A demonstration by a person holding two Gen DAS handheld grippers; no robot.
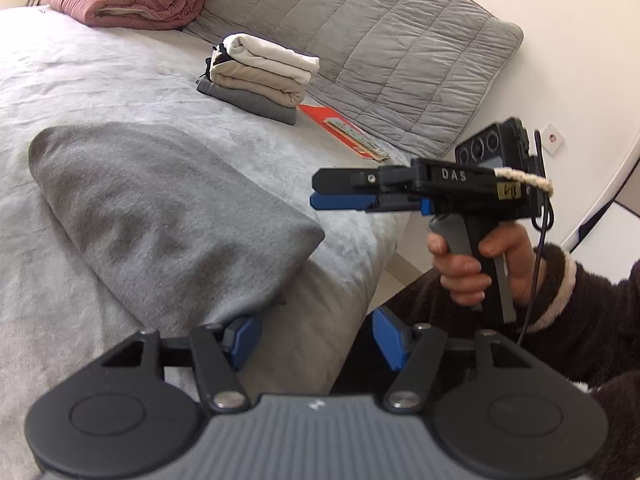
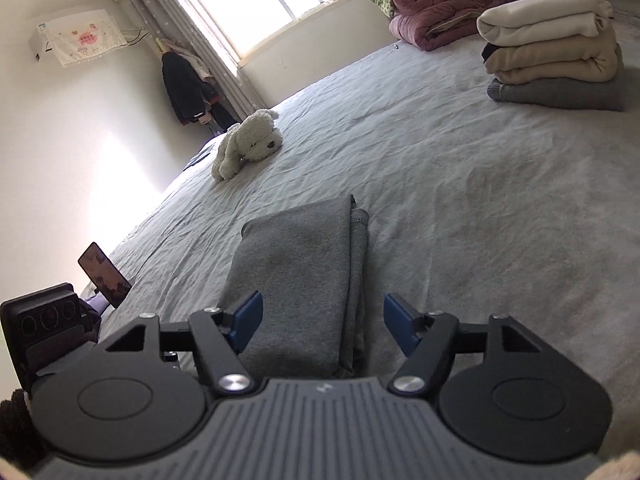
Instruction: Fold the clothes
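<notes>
Both grippers, left [image 1: 316, 344] and right [image 2: 322, 326], gape over the folded grey garment [image 2: 304, 276].

A dark grey garment of soft knit cloth [image 2: 304, 280] lies folded into a long flat rectangle in the lower middle of the right wrist view, with its layered edges showing along its right side. In the left wrist view the same garment [image 1: 160, 208] fills the left centre of the frame, smooth and flat. A stack of three folded clothes [image 1: 260, 76] sits in the upper middle of that frame: a white piece on top, a beige one under it, a grey one at the bottom. In the right wrist view this stack [image 2: 556, 52] is at the upper right.
</notes>
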